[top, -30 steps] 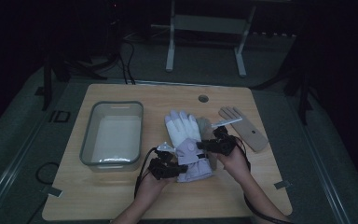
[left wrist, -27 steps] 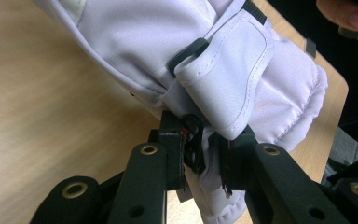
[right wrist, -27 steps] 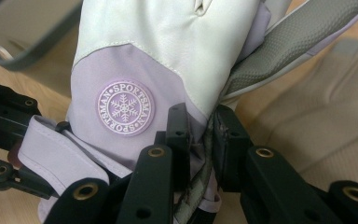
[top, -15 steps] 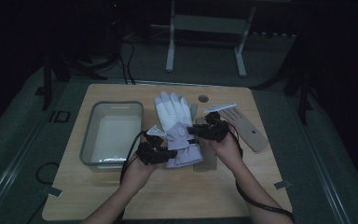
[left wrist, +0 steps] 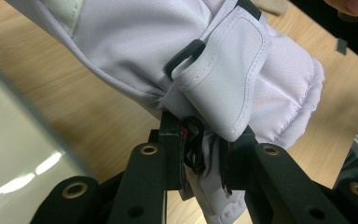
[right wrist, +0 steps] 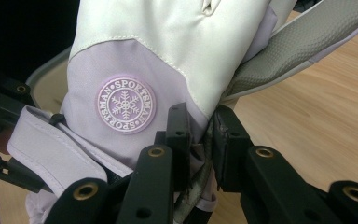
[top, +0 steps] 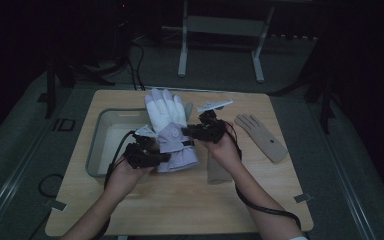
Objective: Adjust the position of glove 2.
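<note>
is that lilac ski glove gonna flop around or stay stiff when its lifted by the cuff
The lilac glove is probably semi-stiff: held by the left gripper and right gripper at opposite edges, its fingers stay spread. The quilted cuff bunches between the jaws, so it likely squashes easily. The smooth shell may slip a little.

Lilac-and-white ski glove (right wrist: 135, 70) — edge clamped in right gripper (right wrist: 200, 135), above wooden table (right wrist: 307, 107)

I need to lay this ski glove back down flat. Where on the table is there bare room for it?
The near strip of the table, in front of both forearms, is bare wood. So is the near right corner, below the tan glove. It is crowded at the left, where the bin sits, and mid-table, where both hand-held grippers hold the ski glove over another tan piece.
</note>
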The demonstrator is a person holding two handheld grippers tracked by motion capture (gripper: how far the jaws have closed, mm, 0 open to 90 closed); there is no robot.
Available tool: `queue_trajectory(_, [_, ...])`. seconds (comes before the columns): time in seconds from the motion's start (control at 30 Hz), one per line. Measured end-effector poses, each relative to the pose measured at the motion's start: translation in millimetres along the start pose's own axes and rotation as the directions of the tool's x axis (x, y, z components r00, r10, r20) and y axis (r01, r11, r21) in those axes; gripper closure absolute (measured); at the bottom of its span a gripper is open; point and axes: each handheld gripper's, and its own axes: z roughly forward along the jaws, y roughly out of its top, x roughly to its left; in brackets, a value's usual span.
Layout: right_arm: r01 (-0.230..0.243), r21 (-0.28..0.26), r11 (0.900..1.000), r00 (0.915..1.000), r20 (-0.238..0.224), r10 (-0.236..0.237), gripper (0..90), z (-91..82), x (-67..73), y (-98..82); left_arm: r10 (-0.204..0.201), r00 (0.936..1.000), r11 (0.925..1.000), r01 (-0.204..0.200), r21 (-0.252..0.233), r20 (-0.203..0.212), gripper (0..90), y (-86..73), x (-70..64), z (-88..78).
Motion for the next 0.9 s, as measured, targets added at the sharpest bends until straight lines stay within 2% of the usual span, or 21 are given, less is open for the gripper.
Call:
queue_trajectory(0.1, [0.007,-0.01,1.0,0.9993,-0.037,-0.007,78.3,10.6,6.1,7.4,-0.006,0.9998,1.0,0.006,0.003,-0.021,74.9,-5.2,8.1,-12.1])
queue_trajectory(0.13, [0.007,-0.01,1.0,0.9993,-0.037,-0.007,78.3,10.6,6.1,7.4,-0.006,0.9998,1.0,0.006,0.003,-0.021,74.9,-5.2,8.1,-12.1])
queue_trajectory(0.17, [0.018,-0.007,1.0,0.9989,-0.042,-0.019,78.3,14.8,9.1,9.7,-0.01,0.9993,0.9999,0.01,0.013,-0.035,74.9,-9.2,13.7,-20.2])
queue_trajectory(0.23, [0.038,0.002,0.999,0.9983,-0.045,-0.038,78.3,27.5,19.8,16.5,-0.017,0.9987,0.9997,0.018,0.018,-0.048,74.9,-13.0,19.0,-27.6])
queue_trajectory(0.47, [0.03,-0.022,0.999,0.9947,-0.098,-0.032,78.3,53.3,41.3,34.2,-0.017,0.9964,0.999,0.02,0.039,-0.083,74.9,-20.6,39.1,-60.0])
queue_trajectory(0.6, [0.044,-0.029,0.999,0.9934,-0.105,-0.046,78.4,68.5,54.4,45.8,-0.027,0.9946,0.9981,0.033,0.052,-0.101,74.9,-24.8,54.2,-75.8])
queue_trajectory(0.77, [0.056,-0.022,0.998,0.9918,-0.114,-0.058,78.4,94.2,67.7,53.8,-0.058,0.9924,0.9946,0.067,0.08,-0.108,74.9,-35.9,75.4,-86.5])
queue_trajectory(0.8, [0.056,-0.022,0.998,0.9918,-0.114,-0.058,78.4,94.2,67.7,53.8,-0.058,0.9924,0.9946,0.067,0.08,-0.108,74.9,-35.9,75.4,-86.5])
queue_trajectory(0.9, [0.037,-0.002,0.999,0.992,-0.12,-0.037,78.4,112.9,72.0,56.2,-0.079,0.9892,0.9906,0.092,0.101,-0.123,74.8,-42.7,87.5,-88.1])
